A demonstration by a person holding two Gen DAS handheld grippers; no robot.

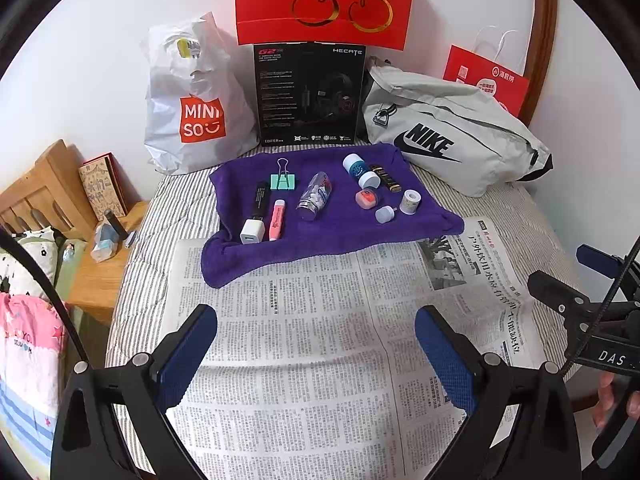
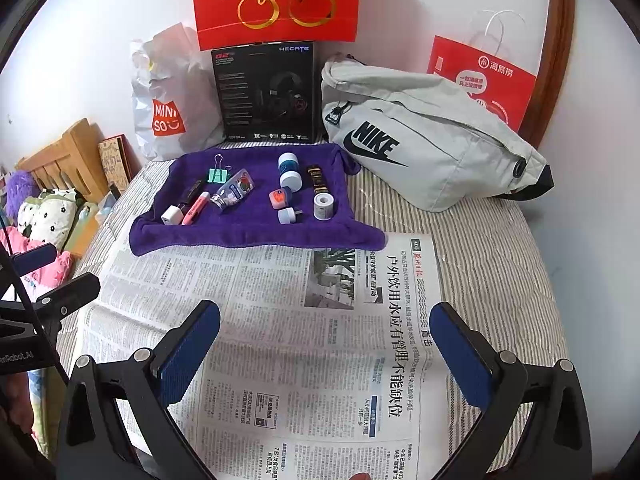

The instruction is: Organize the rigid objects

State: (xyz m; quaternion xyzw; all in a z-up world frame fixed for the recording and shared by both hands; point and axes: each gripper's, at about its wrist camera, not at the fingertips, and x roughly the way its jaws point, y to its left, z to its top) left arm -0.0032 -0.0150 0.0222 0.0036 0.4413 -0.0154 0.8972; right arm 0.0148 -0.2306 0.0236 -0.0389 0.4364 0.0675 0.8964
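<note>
Both tools hang over the newspaper (image 1: 304, 344), well short of the purple towel (image 1: 320, 224) that carries the small rigid things. The left hand-held gripper (image 1: 316, 356) is spread wide with nothing between its blue pads; the right hand-held gripper (image 2: 326, 354) is spread and bare too.

On the towel's left part lie a white charger plug (image 1: 253, 233), a pink highlighter (image 1: 277, 219), a black marker (image 1: 259, 199) and a mint binder clip (image 1: 283, 179). At the towel's middle lies a clear bottle of white pills (image 1: 315, 196). On its right part are a blue-labelled white jar (image 1: 357, 169), a black and gold tube (image 1: 385, 178), a small pink tub (image 1: 367, 199), a white cap (image 1: 385, 213) and a white tape roll (image 1: 410, 201).

The things lie in 2 loose clusters, which would suit a sorted towel as well as one awaiting sorting, so the step in hand cannot be settled. Any pick would call for reaching past the paper and closing on 1 item without nudging its neighbours.

Beyond the towel stand a MINISO bag (image 1: 192, 104), a black HECATE G2 box marked EDIFIER (image 1: 310, 94), a grey NIKE pouch (image 1: 448, 136) and a red cherry-printed bag (image 1: 324, 0)
</note>
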